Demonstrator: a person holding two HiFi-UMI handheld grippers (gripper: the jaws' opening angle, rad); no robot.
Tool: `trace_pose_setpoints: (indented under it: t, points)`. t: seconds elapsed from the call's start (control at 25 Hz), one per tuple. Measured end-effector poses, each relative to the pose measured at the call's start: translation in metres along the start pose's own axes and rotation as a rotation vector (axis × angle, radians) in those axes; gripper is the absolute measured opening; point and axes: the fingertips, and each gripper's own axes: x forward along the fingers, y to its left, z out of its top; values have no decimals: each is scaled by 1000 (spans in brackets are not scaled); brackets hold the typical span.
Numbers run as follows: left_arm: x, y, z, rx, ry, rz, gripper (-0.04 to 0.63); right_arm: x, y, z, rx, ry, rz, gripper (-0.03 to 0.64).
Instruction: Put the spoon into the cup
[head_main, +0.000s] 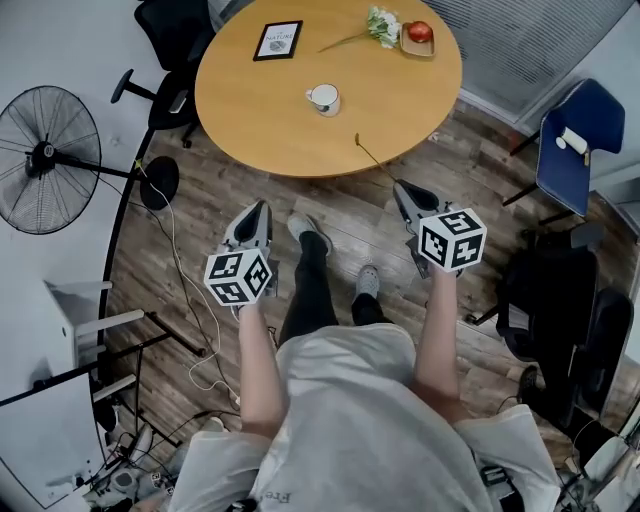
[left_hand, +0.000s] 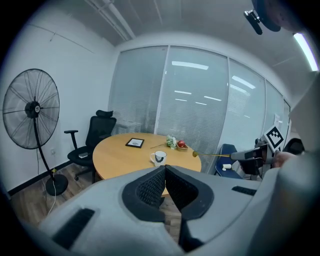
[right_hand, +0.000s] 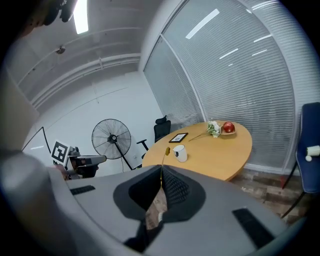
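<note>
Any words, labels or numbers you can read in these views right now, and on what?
Print on the framed picture on the table: too small to read.
Letters on the person's shirt, at the bottom edge: not readable.
Cubes on the left gripper and right gripper: square marker codes only, no words.

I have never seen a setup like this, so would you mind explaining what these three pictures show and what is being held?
No robot here: a person standing holds a two-jaw gripper in each hand; the marker cubes belong to the grippers. The head view comes from a camera on the person's head, looking down; the other two come from cameras riding on each gripper, looking along its jaws. The left gripper has its jaws together on nothing. The right gripper is shut on a thin spoon, which points toward the round table. On the table are a white cup, a picture frame, a flower and an apple on a small tray.
</note>
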Motion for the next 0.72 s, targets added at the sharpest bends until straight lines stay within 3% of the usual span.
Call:
trace_pose_setpoints:
  t: [0.36,0.72]
  points:
    - [25,39,19,-64,-47,-2,9,34,-5,41,-80,10,-17,0]
    - [66,82,34,-133,-59,-4,9,94,-5,65,-150,100,3,0]
